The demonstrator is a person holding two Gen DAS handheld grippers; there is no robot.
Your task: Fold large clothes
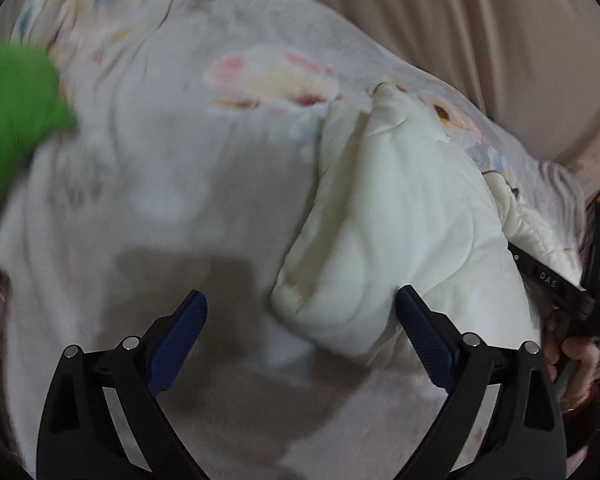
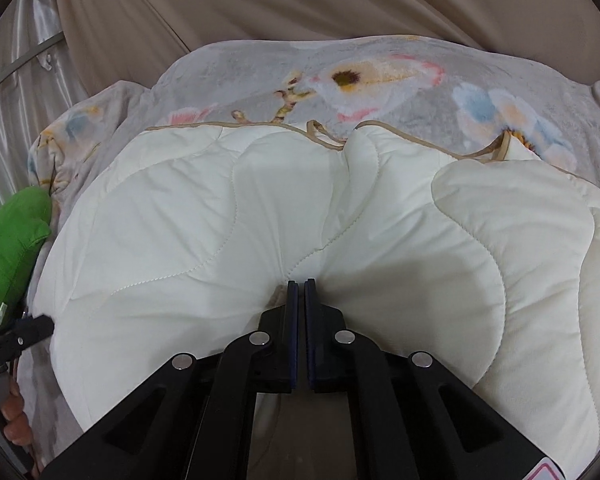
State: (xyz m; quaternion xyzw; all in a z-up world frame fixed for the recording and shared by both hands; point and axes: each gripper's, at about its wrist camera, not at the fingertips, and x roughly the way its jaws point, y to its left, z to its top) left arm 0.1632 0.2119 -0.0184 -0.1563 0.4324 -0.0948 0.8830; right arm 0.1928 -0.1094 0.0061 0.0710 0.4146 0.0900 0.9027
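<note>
A cream quilted garment (image 2: 260,220) with tan edge trim lies bunched on a grey floral blanket (image 2: 380,80). My right gripper (image 2: 301,284) is shut on a fold of the cream garment near its front edge. In the left wrist view the same garment (image 1: 388,220) is a folded bundle on the right. My left gripper (image 1: 302,304) is open and empty, its right fingertip (image 1: 410,300) touching the bundle's lower edge. The left wrist view is blurred.
A green cushion (image 2: 12,256) lies at the left edge and also shows in the left wrist view (image 1: 12,120). Beige drapery (image 2: 300,0) hangs behind the bed. The other gripper's black body (image 1: 560,284) and a hand show at the right.
</note>
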